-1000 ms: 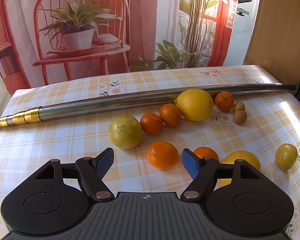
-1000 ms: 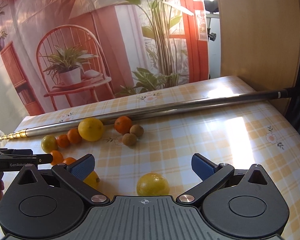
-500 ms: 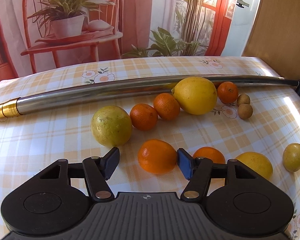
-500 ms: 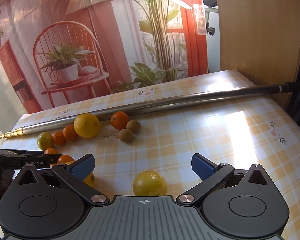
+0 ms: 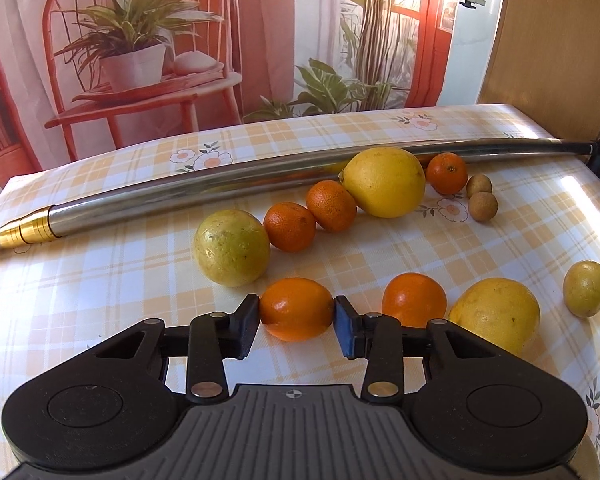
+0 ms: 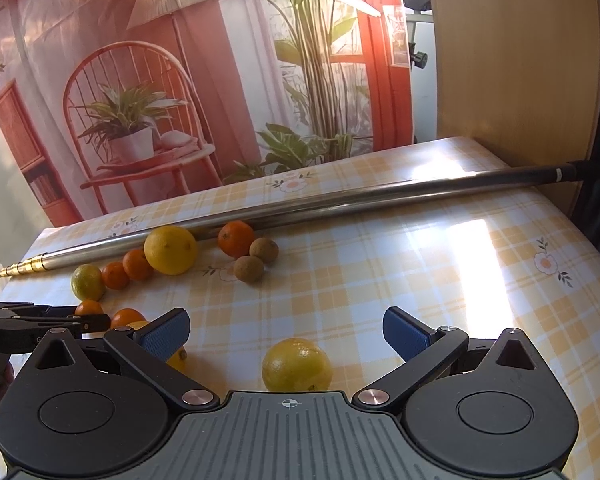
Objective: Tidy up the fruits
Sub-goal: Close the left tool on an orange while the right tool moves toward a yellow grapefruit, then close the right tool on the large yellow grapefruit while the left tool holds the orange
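Note:
My left gripper (image 5: 296, 320) is shut on an orange (image 5: 296, 307) that rests on the checked tablecloth. Right of it lie another orange (image 5: 414, 299), a big yellow citrus (image 5: 496, 314) and a small yellow-green lemon (image 5: 586, 288). Behind stands a row: a yellow-green citrus (image 5: 231, 253), two tangerines (image 5: 290, 226), a large lemon (image 5: 384, 182), a tangerine (image 5: 447, 173) and two brown longans (image 5: 483, 206). My right gripper (image 6: 286, 334) is open, and a yellow lemon (image 6: 297, 364) sits low between its fingers, untouched.
A long steel pole (image 5: 260, 190) with a gold end lies across the table behind the fruit. A printed backdrop hangs at the table's far edge and a wooden panel (image 6: 516, 60) stands at the right. The left gripper (image 6: 40, 318) shows at the right wrist view's left edge.
My left gripper moved forward and down, and its jaws closed from wide open onto the orange. The right gripper drifted slightly closer to the lemon and stayed open.

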The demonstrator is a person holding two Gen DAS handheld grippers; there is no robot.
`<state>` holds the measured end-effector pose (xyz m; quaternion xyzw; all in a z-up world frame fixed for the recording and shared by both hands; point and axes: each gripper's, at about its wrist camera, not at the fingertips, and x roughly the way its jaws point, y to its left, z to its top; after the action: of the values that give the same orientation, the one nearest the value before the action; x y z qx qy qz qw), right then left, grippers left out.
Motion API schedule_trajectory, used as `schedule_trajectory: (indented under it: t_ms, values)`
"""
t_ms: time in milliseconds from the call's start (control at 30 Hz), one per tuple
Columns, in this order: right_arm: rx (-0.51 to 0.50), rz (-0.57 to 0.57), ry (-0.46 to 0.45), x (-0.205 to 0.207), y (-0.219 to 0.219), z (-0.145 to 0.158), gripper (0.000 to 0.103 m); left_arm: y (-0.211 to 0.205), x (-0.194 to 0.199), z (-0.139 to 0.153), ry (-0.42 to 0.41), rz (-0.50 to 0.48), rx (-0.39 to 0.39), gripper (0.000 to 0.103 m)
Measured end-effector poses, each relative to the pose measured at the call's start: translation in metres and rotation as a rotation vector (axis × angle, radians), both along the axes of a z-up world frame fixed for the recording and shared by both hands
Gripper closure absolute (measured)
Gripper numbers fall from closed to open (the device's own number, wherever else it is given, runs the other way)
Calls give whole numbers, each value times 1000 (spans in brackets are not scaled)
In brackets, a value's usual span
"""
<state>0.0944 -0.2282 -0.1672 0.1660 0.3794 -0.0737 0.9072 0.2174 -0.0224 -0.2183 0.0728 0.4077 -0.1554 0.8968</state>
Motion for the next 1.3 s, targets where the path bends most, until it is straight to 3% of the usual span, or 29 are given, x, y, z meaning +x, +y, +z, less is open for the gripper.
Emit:
schedule_trajectory:
  t_ms: [167, 533, 867, 1100, 1300]
  values:
    - [-1, -10, 14, -2, -2, -4, 0, 2, -9, 12, -29, -5, -14, 61]
    - [0, -8, 20, -6, -2, -9, 0, 1, 0, -2, 27, -9, -31, 61]
    - [18, -8, 53, -4, -4, -23, 0, 6, -12, 6, -10, -9, -31, 61]
    - [-83, 40, 49, -6, 8, -39, 3, 11, -30, 12, -38, -11, -13, 61]
    - [-107, 45, -3, -11, 9, -49, 7, 12, -41, 15, -52, -23, -24, 61]
